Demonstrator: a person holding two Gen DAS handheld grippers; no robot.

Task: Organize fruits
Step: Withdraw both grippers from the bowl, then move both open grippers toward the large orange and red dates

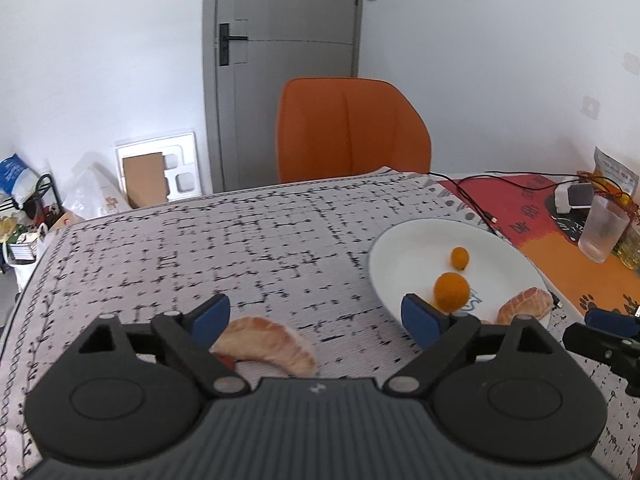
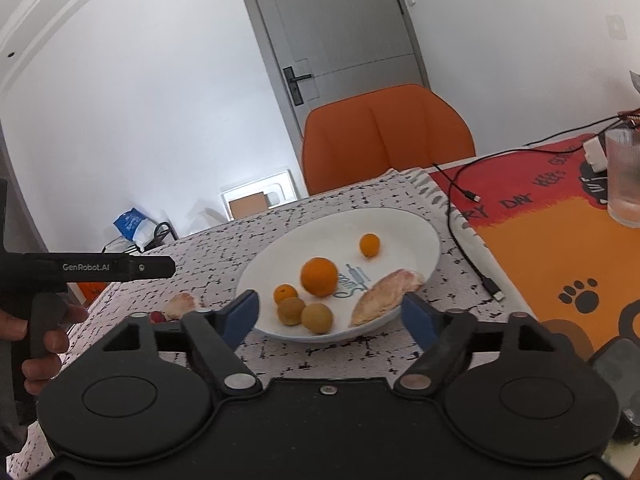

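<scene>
L gripper [image 1: 316,314] spread wide, empty; pale pink peeled pomelo segment [image 1: 269,343] lay on cloth just below its tips; R gripper [image 2: 330,314] wide too, over round white ceramic plate [image 2: 416,236] w/ fruit.

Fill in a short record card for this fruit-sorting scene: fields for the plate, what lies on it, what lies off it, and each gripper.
plate: white plate on the patterned tablecloth
on plate: one orange, two small orange fruits, two brownish round fruits, one pomelo segment
off plate: second pomelo segment on the cloth, left of the plate
left gripper: jaws open, empty, above the loose segment
right gripper: jaws open, empty, at the plate's near rim
</scene>
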